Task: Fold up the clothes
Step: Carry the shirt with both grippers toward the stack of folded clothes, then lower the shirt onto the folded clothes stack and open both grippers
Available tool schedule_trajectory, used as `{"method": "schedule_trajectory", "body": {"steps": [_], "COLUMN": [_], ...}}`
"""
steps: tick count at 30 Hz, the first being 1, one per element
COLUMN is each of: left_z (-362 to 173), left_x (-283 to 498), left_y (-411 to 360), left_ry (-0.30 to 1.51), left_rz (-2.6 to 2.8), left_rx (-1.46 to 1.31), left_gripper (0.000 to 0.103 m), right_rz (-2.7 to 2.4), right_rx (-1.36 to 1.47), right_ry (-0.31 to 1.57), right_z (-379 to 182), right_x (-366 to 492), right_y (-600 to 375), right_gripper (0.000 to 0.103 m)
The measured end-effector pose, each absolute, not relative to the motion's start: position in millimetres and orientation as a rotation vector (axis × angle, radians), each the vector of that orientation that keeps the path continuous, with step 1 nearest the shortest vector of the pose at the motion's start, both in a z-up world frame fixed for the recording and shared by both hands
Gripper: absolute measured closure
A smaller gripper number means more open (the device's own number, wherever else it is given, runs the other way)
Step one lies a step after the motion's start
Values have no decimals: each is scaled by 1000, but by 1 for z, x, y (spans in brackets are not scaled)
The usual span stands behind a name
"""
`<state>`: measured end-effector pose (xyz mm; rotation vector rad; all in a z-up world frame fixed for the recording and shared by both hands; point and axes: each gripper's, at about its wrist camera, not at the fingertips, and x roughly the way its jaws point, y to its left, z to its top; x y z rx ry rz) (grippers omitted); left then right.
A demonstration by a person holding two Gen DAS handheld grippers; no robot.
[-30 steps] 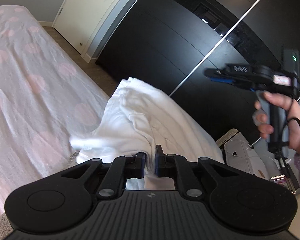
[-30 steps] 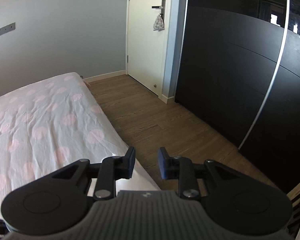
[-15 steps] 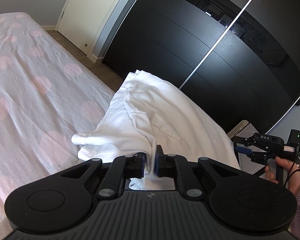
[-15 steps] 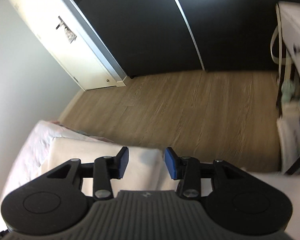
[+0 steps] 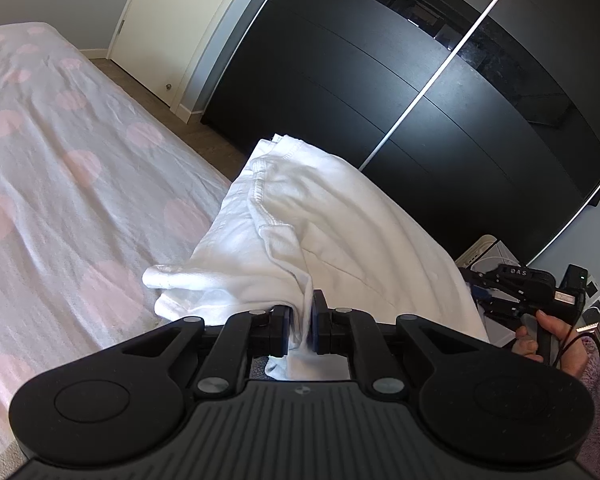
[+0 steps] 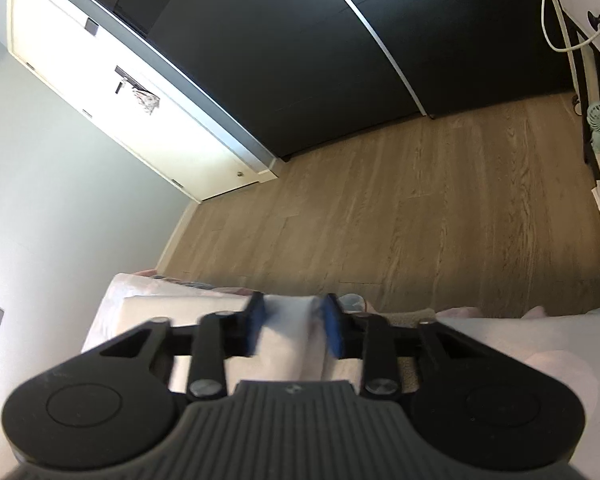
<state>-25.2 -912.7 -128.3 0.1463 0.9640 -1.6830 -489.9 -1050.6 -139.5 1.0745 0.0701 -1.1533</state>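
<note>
- The left claw [image 5: 303,322] is clamped on a bunched fold of the white garment [image 5: 312,216], which lies at the near edge of the bed [image 5: 72,168], beside the floor [image 6: 420,208].
- From that pinch the garment runs away from the left claw, its long axis along the bed's edge toward the dark wardrobe [image 5: 380,72].
- The right claw [image 6: 295,330] sits at the garment's right-hand side, with a hump of white cloth between its blue pads; the jaws have just been closing, and whether the pads already press the cloth I cannot tell.
- The coming move, as I judge it, turns on both claws holding the near end, so the cloth can be lifted and laid over along its length.
- A second ago the right claw was raised and clear of the garment, upright and empty; now it is low, rolled over and at the cloth. The left claw's pinch is unchanged.
</note>
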Motion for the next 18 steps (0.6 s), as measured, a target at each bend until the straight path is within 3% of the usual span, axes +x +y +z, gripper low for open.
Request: {"method": "schedule_trajectory", "body": {"steps": [10,18], "left_z": [-100,-139], "left_x": [-30,-25], "left_y": [-917,-919], "left_ry": [896,952], "left_rz": [-1731,-1682], "left_rx": [179,236], "left_gripper": [96,96], "right_rz": [-1186,-1267], "right_rx": [863,982], "right_ry": [74,103], "right_z": [-76,-133], "right_x": [-486,-488], "right_y": [-1008,-1009], "right_gripper": [94,94]}}
